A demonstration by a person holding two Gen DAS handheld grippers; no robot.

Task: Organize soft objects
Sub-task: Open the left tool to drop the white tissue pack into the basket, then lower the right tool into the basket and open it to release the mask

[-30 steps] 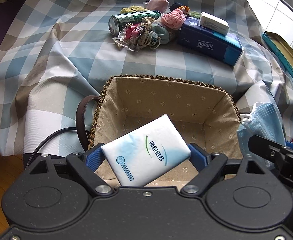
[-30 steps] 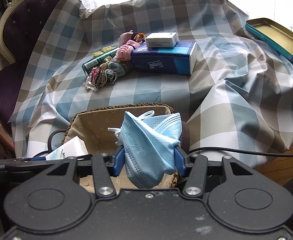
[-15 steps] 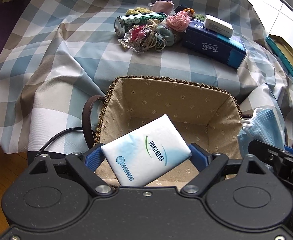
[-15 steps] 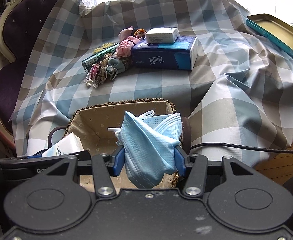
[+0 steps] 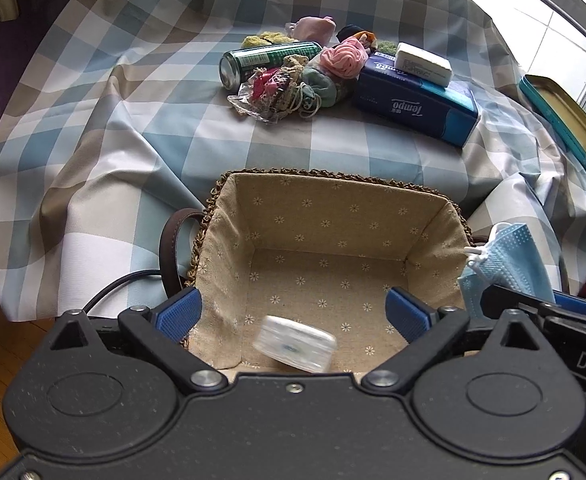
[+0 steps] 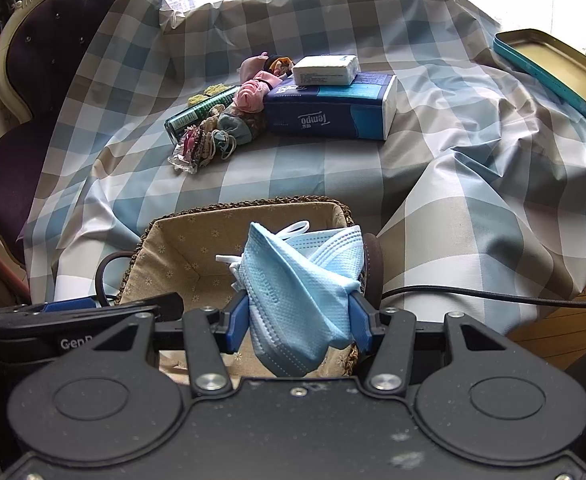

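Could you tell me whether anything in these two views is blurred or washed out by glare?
In the left wrist view, the white tissue pack inside the basket is smeared by motion blur, and the window at top right is blown out. In the right wrist view, the blue mask is sharp, and the window along the top is overexposed.

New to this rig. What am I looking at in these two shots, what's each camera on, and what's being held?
No robot arm: a person holds a two-finger gripper in each hand, and each has a fisheye camera looking along its fingers.

Left view: the left gripper is open over a lined basket; a blurred white tissue pack is in the basket.

Right view: the right gripper is clamped on a blue face mask above the same basket.

Behind, on the checked cloth: a green can, small soft items, a Tempo tissue box.
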